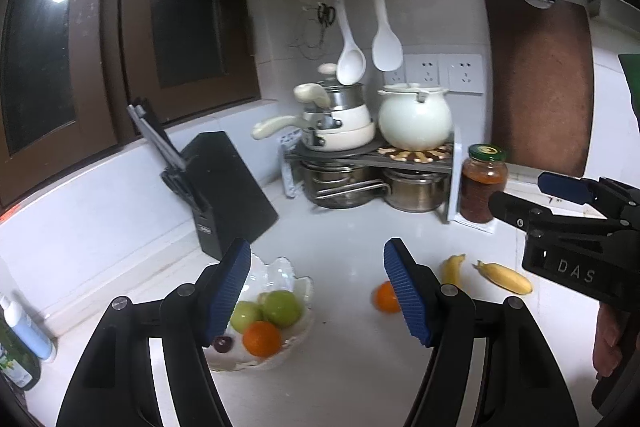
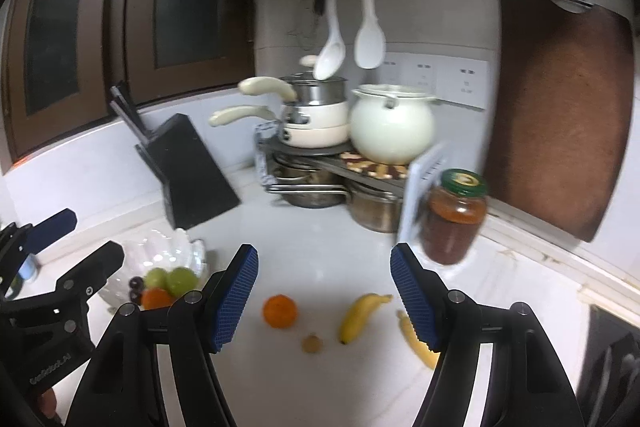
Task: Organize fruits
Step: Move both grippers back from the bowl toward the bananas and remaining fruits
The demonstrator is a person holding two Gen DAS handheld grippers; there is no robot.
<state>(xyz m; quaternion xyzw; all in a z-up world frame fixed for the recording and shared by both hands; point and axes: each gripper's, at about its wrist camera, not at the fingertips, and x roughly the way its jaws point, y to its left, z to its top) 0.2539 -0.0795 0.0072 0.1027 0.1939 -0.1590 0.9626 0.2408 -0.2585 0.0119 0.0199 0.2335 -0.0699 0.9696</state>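
Note:
A scalloped glass bowl on the white counter holds two green apples, an orange and a dark plum; it also shows in the right wrist view. Loose on the counter lie an orange, two bananas and a small brown fruit. My left gripper is open and empty above the counter between the bowl and the loose orange. My right gripper is open and empty above the loose fruit.
A black knife block stands behind the bowl. A rack with pots fills the corner. A sauce jar stands beside it, and a brown cutting board leans on the wall. Bottles stand at far left.

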